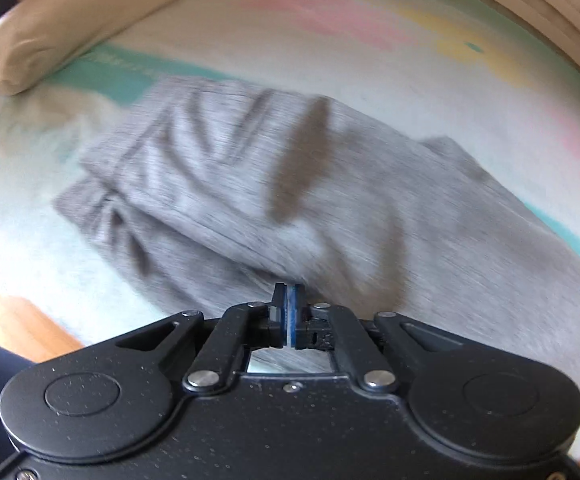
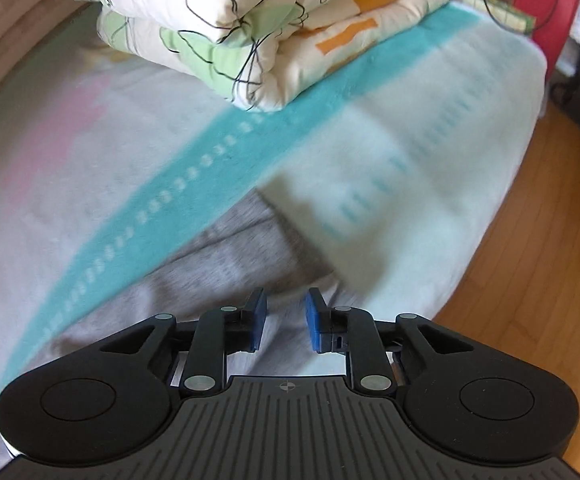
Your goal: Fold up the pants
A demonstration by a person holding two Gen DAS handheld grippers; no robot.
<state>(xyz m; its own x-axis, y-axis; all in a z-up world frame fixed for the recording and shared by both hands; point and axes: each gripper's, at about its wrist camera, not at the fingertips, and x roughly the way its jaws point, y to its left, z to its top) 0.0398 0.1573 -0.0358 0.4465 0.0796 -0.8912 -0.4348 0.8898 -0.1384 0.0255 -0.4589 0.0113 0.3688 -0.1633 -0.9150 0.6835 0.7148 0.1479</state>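
Note:
Grey pants lie rumpled on the pastel bed sheet, partly folded over themselves with deep creases. My left gripper hovers over their near edge, its blue pads pressed together, and I see no cloth between them. In the right wrist view another part of the pants lies under my right gripper. That gripper is open, with a clear gap between its blue pads and grey cloth showing below. A corner of the pants ends close to the teal stripe of the sheet.
A folded quilt with green and orange patches sits at the far side of the bed. A beige pillow lies at the upper left. Wooden floor runs along the bed's right edge, and a red object stands beyond the corner.

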